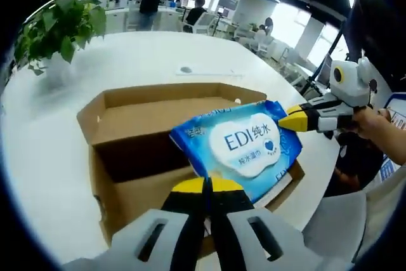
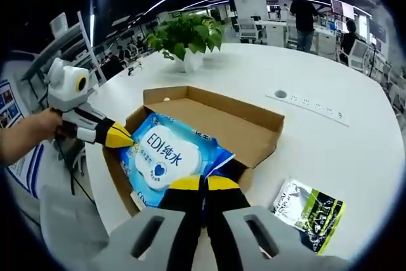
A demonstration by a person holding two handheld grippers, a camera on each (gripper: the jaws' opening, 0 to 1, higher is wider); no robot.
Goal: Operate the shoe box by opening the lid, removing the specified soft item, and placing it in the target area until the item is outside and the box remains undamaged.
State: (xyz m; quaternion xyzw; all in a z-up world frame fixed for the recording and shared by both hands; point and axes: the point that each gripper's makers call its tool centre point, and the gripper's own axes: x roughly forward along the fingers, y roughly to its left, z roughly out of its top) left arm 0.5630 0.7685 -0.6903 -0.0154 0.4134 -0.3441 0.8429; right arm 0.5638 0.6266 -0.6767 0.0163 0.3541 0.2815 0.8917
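Jaws of both grippers pinch wipes pack (image 1: 244,150), hiding its edges.

The wipes pack (image 1: 238,147) is bright blue with a white oval patch, and the patch has blue letters and a small blue heart. The shoe box (image 2: 244,125) is plain brown card, darker brown deep inside. The left gripper (image 1: 206,185) has yellow tips on black jaws and a light grey body. The right gripper (image 2: 203,183) has the same colours. The table (image 2: 355,150) is white. At 4 o'clock from the box lies a small packet (image 2: 309,211), black, white and green. The plant (image 2: 184,35) has green leaves in a white pot.
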